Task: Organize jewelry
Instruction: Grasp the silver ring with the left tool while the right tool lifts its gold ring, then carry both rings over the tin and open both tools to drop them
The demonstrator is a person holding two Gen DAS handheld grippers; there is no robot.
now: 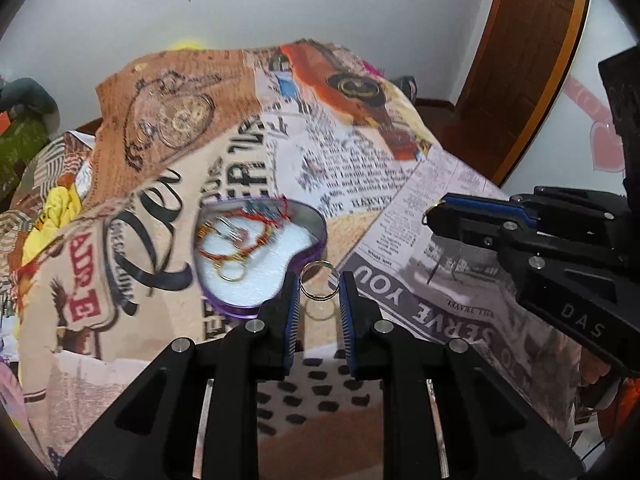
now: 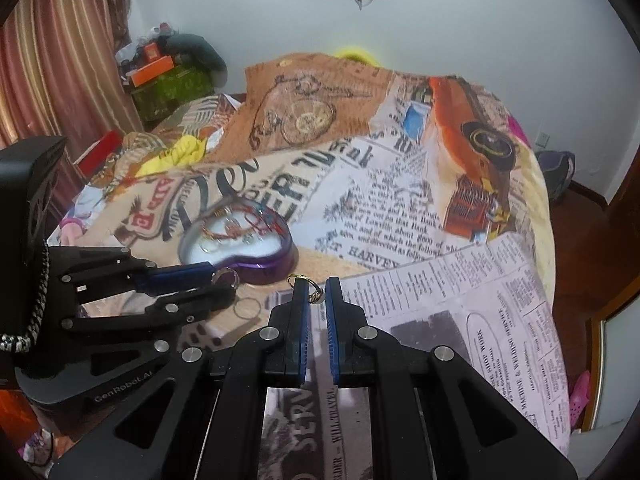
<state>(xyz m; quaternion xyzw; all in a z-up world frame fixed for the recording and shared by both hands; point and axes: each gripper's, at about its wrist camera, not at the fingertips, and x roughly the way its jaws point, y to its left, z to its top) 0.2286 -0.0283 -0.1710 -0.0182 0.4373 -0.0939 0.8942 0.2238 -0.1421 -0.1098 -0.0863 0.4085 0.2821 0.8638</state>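
Black two-finger left gripper point(image 1: 320, 292) with blue ribbed pads fills the foreground of its own wrist view, its jaws drawn in to a narrow gap and pinching a thin silver-coloured metal ring point(image 1: 319, 281) by its rim, the ring held clear of the newspaper-print bedcover point(image 1: 360, 184) just beside the near edge of a purple heart-shaped tin with a white foam lining point(image 1: 256, 264); a faint second thin ring point(image 2: 247, 307) lies flat on the cover below the raised one, and whether it is a separate piece or only a shadow the blur leaves uncertain. Opposite, the black right gripper point(image 2: 315, 292) has its jaws all but closed on a small gold-coloured hoop earring point(image 2: 302, 284), of which a loop pokes up past the left pad and a pale bead shows in the gap between the pads. Judging by the contents, sorting is well under way: the tin already holds a tangle of red-and-gold threaded bangles point(image 1: 240, 236) and at least one gold ring point(image 1: 232, 272) resting on the foam, and both pieces now gripped look bound for the same lining. What is left, as far as can be seen, is to carry the silver ring and the earring over the rim, let them go, and perhaps collect the ring on the cover; no lid for the tin is in sight. Both held pieces are slight and smooth, likely to slip if the pinch slackens
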